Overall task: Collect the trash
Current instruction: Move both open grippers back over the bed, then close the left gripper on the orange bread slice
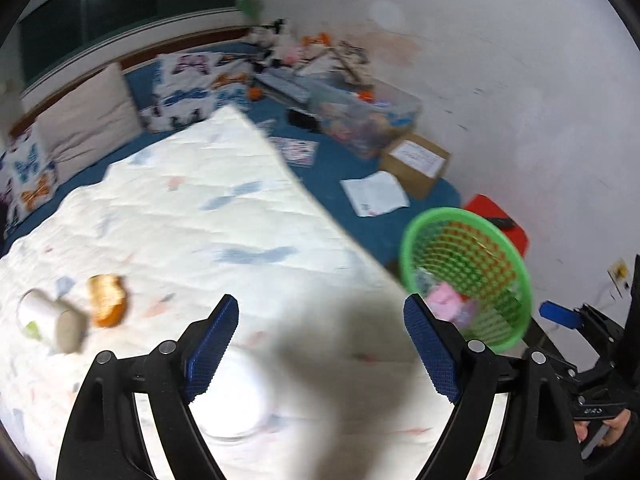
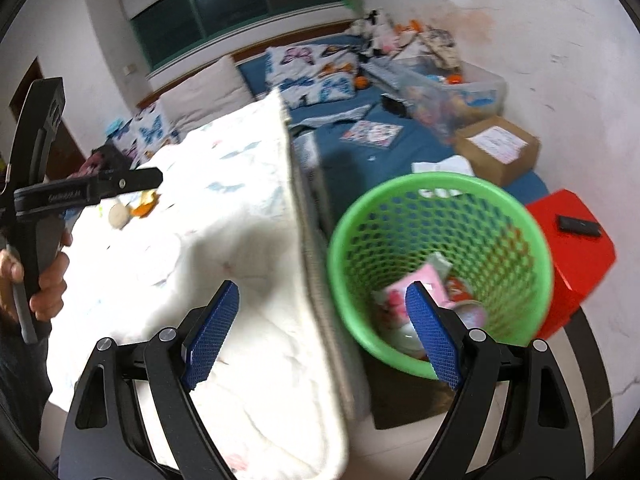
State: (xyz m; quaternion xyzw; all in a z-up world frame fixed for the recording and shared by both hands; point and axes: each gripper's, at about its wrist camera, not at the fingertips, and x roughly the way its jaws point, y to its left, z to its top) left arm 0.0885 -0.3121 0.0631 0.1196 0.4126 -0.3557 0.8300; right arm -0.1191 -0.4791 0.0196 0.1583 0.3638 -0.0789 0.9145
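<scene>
Remaining on the quilt (image 1: 192,216), lower left of the left view: cup (image 1: 48,320) and orange scrap (image 1: 106,294), touching. Left gripper (image 1: 320,344) nearer, spread, empty; right gripper (image 2: 320,332) spread, empty (beside bin (image 2: 440,276)).

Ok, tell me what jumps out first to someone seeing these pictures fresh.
The bright green basket stands on the floor beside the white quilt, with pink wrappers and other rubbish already at its bottom. Next to it sits a red stool with a small black device on top. On the quilt, left of the open left gripper, lie a white cup and an orange peel; the right gripper is open too.
</scene>
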